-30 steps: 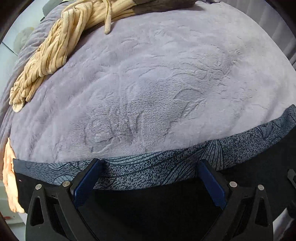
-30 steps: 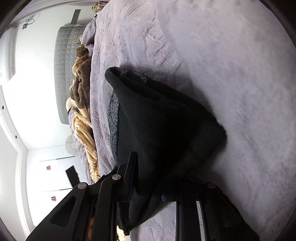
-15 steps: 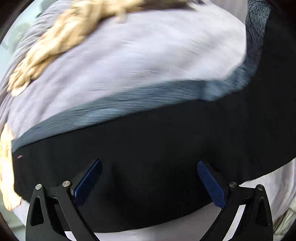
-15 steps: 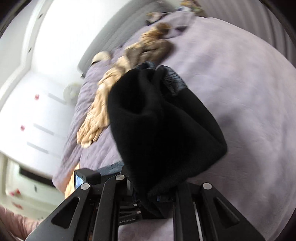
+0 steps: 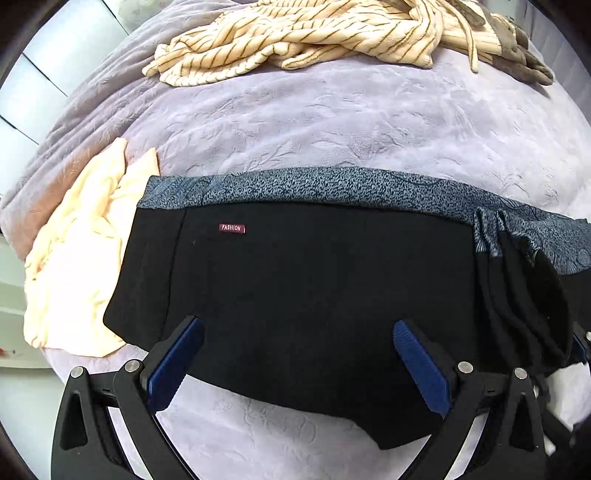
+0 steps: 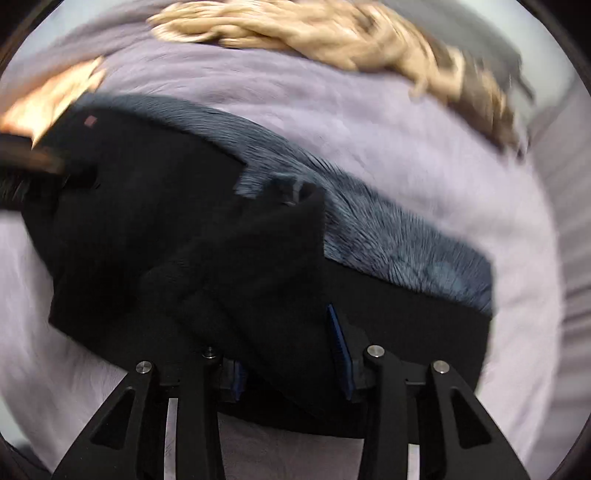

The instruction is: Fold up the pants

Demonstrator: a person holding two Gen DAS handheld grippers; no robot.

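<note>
Covering the lilac bedspread (image 5: 332, 118), black pants (image 5: 314, 288); right view blurred, perhaps gripped.

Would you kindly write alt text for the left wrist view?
Black pants with a blue-grey patterned lining lie across a lilac blanket, the open left gripper over them. A striped cream garment lies beyond.

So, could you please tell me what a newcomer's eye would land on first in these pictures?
First, the black pants with a blue-grey patterned band, spread across the lilac blanket right ahead of the open left tongs. Next, the right tongs are shut on a bunched fold of them. A striped cream garment lies at the far edge.
</note>
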